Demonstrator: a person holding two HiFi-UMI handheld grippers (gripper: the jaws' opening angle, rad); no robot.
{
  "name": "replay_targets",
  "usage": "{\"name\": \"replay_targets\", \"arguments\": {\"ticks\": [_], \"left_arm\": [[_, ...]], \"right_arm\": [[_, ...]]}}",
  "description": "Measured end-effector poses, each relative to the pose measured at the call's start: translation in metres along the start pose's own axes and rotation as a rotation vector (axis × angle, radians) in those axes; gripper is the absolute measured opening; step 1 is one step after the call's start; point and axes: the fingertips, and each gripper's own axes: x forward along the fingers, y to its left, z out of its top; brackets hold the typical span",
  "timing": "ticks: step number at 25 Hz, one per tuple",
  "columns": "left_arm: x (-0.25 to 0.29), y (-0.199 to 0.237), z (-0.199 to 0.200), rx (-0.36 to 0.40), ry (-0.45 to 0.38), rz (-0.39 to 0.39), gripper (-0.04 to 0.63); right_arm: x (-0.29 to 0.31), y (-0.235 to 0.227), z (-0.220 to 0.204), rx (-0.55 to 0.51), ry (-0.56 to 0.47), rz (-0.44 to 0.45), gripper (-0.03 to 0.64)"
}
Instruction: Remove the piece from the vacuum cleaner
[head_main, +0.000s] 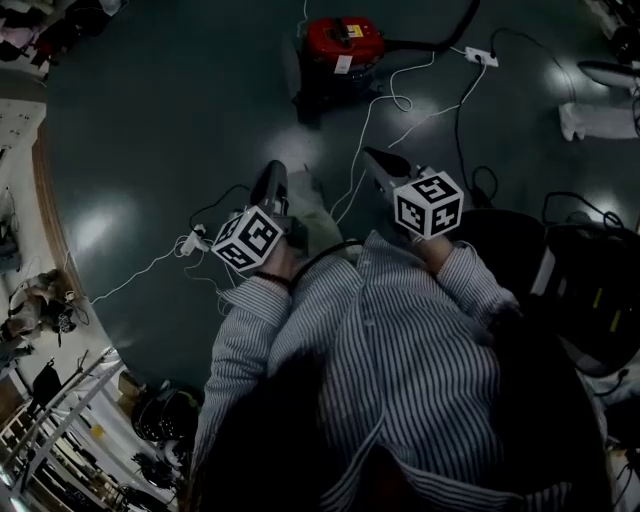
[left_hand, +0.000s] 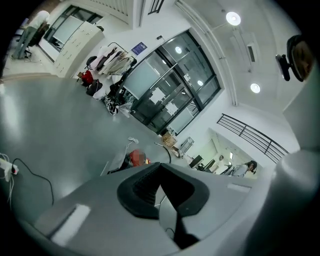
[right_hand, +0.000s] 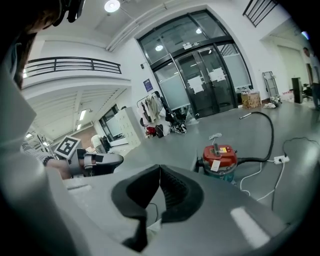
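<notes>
The red vacuum cleaner stands on the dark floor some way ahead of me, with its black hose running off to the right. In the right gripper view the vacuum cleaner has a white tag on its front, and its hose curves away behind it. My left gripper and right gripper are held side by side in front of my chest, far short of the machine. Both are shut with nothing between their pads. The left gripper view shows the vacuum cleaner small, just above the tips.
White cables trail across the floor from a power strip near the vacuum; another plug block lies at my left. Black cases stand at my right, clutter at the left. Glass doors lie beyond.
</notes>
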Motion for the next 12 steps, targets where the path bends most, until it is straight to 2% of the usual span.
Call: {"name": "replay_targets", "arguments": {"ticks": [7, 10, 12], "left_arm": [[0.1, 0.05, 0.116, 0.034, 0.044, -0.08, 0.005], [0.142, 0.06, 0.14, 0.087, 0.112, -0.125, 0.005], [0.165, 0.067, 0.146, 0.093, 0.148, -0.138, 0.005]], "right_arm": [[0.117, -0.024, 0.081, 0.021, -0.006, -0.043, 0.005], [0.154, -0.037, 0.104, 0.049, -0.008, -0.076, 0.005], [0.176, -0.048, 0.108, 0.079, 0.014, -0.099, 0.005]]}}
